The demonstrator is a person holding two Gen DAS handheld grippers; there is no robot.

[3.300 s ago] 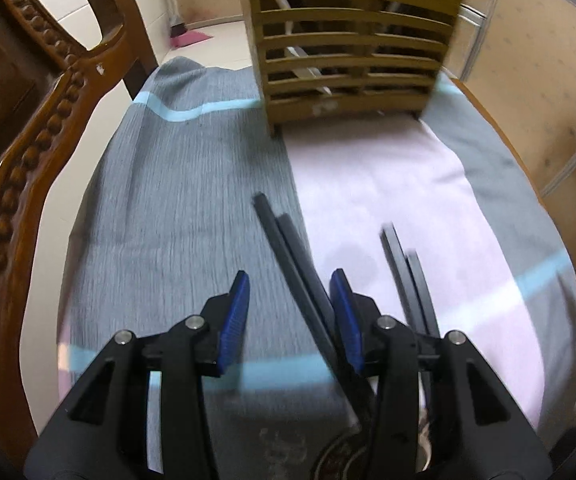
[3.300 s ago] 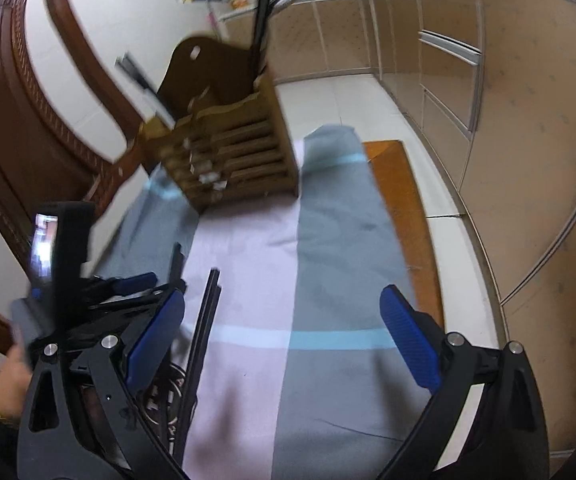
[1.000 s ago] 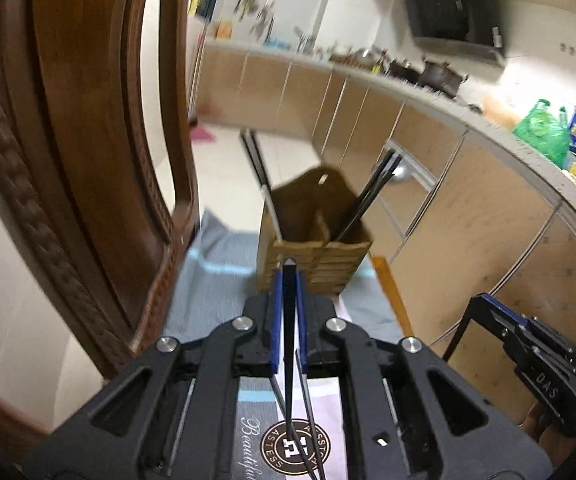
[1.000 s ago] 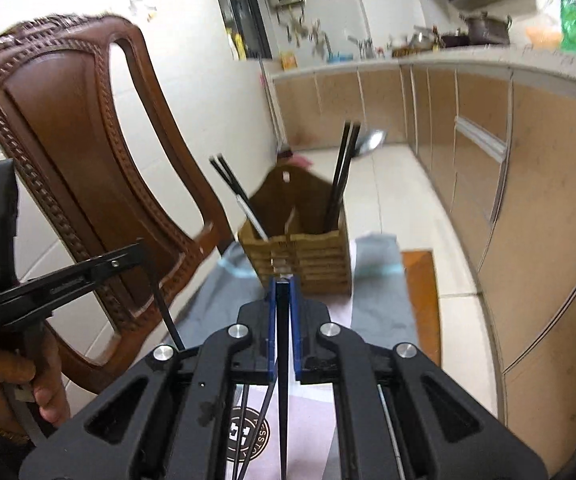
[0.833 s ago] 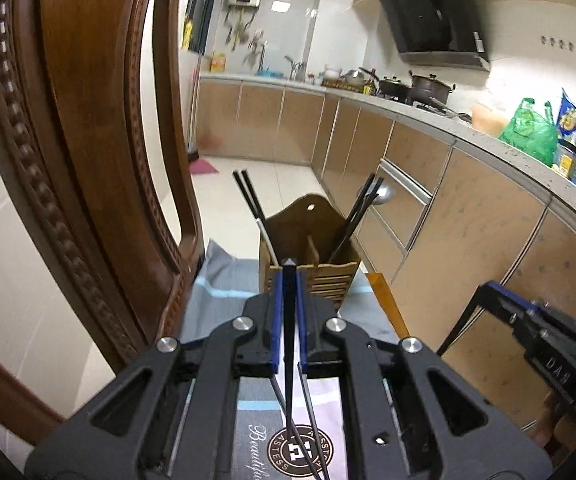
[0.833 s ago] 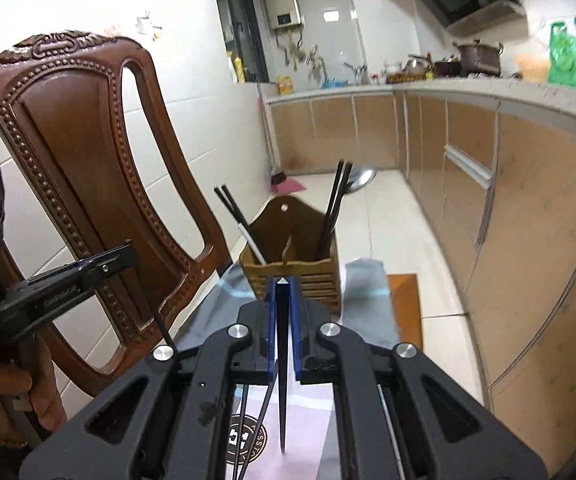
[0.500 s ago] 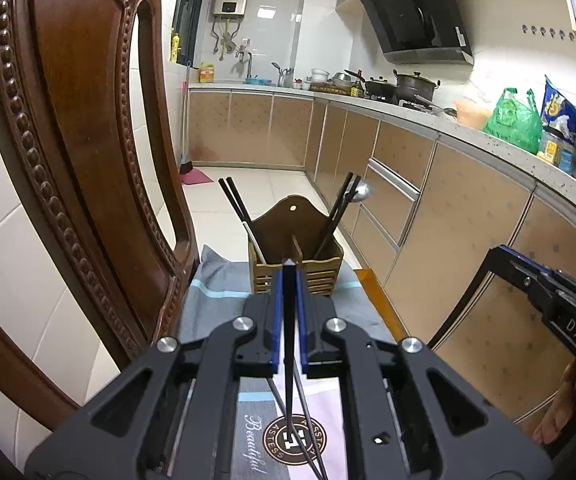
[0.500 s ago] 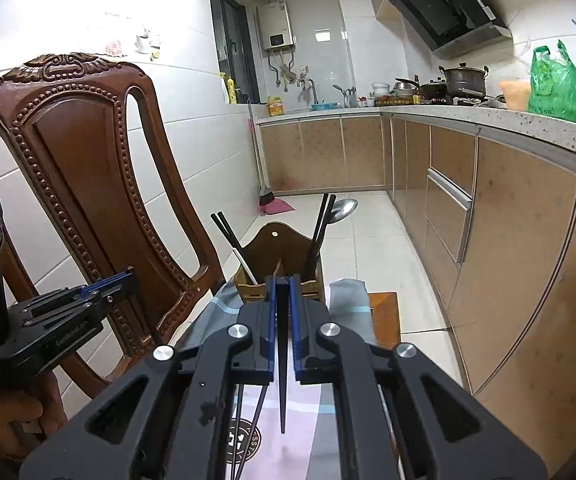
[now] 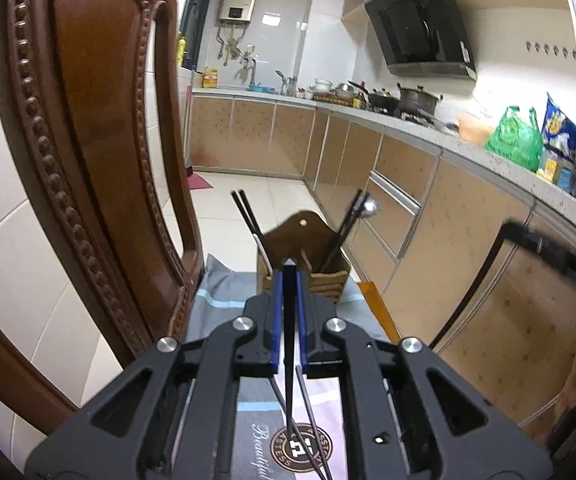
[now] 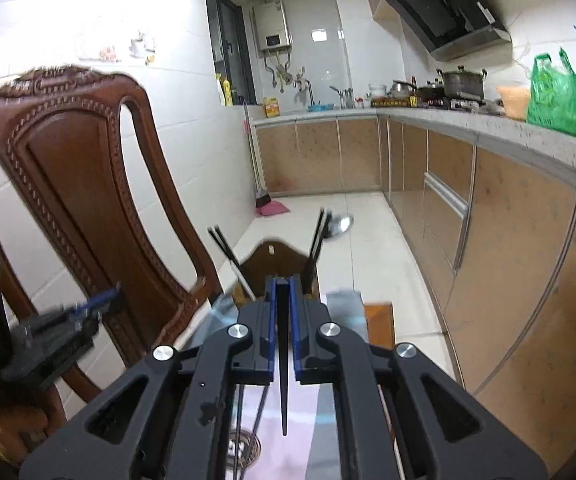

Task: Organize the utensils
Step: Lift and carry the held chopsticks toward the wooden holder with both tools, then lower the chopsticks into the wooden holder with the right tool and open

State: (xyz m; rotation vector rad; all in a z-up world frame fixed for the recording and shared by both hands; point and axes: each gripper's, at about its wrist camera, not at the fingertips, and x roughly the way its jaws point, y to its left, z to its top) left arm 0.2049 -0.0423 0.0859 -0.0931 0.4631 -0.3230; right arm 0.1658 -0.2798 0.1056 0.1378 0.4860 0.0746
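My left gripper (image 9: 289, 276) is shut on a black chopstick (image 9: 288, 360) that hangs down between its blue pads, above the cloth. Ahead stands the wooden utensil holder (image 9: 303, 236), with black chopsticks leaning in its left compartment and chopsticks plus a metal spoon (image 9: 369, 208) in its right. My right gripper (image 10: 282, 284) is likewise shut on a black chopstick (image 10: 284, 380) and faces the holder (image 10: 272, 264). Two more chopsticks (image 10: 258, 412) lie on the cloth under the grippers. Each gripper shows in the other's view, blurred: the right one (image 9: 547, 248), the left one (image 10: 60, 328).
A carved wooden chair back (image 9: 88, 160) rises close on the left. The grey and pink cloth (image 9: 224, 288) covers an orange-edged table (image 9: 369, 300). Kitchen cabinets (image 10: 507, 260) and a cluttered counter run along the right, with tiled floor beyond the holder.
Both grippers, open over the chopsticks on the cloth earlier, now each hold one. Over the last second both have risen, and the holder sits lower and smaller in view.
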